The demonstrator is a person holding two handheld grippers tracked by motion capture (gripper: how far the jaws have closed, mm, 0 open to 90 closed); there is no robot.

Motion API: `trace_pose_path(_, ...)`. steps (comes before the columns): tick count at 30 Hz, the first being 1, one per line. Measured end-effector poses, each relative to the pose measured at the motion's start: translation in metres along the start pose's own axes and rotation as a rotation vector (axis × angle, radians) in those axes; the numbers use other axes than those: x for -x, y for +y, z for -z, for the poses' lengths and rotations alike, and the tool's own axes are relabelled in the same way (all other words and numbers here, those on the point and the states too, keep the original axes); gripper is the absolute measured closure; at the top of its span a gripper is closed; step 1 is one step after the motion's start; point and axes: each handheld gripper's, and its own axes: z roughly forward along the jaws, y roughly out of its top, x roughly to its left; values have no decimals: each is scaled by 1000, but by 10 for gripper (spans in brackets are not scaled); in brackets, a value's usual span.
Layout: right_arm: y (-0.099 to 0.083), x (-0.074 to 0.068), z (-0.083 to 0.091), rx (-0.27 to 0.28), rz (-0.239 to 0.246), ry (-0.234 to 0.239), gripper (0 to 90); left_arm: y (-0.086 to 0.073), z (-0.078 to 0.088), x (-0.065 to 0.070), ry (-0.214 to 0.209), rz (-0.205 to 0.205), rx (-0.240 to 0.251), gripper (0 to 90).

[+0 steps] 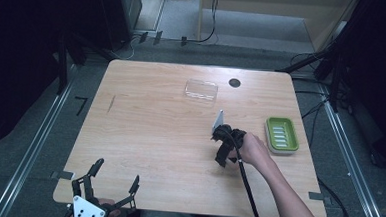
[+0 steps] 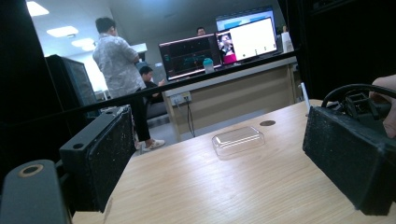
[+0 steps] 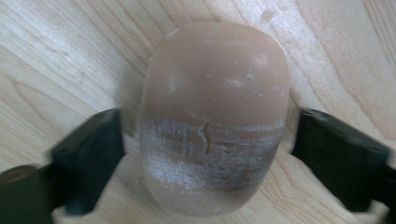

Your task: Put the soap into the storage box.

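A rounded brown bar of soap, scuffed white across its middle, lies on the wooden table. My right gripper points straight down over it, open, with one black jaw on each side of the bar and a narrow gap at both. In the high view the right gripper stands right of the table's middle, held by a hand, and hides the soap beneath it. A green soap dish sits just to its right. My left gripper rests open at the front left edge with nothing between its jaws.
A clear plastic lid lies at the back centre, with a small black round hole beside it. In the left gripper view the lid is ahead and the right gripper is at far right. People and monitors are beyond the table.
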Motion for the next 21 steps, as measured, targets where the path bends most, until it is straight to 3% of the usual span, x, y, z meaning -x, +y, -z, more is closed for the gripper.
trace_pose_path(12, 0, 0, 0, 3, -8, -2, 194, 0, 0, 0, 0, 0, 0, 99)
trace_pose_path(21, -1, 3, 2, 18, -19, 7, 293, 0, 0, 0, 0, -1, 0, 99)
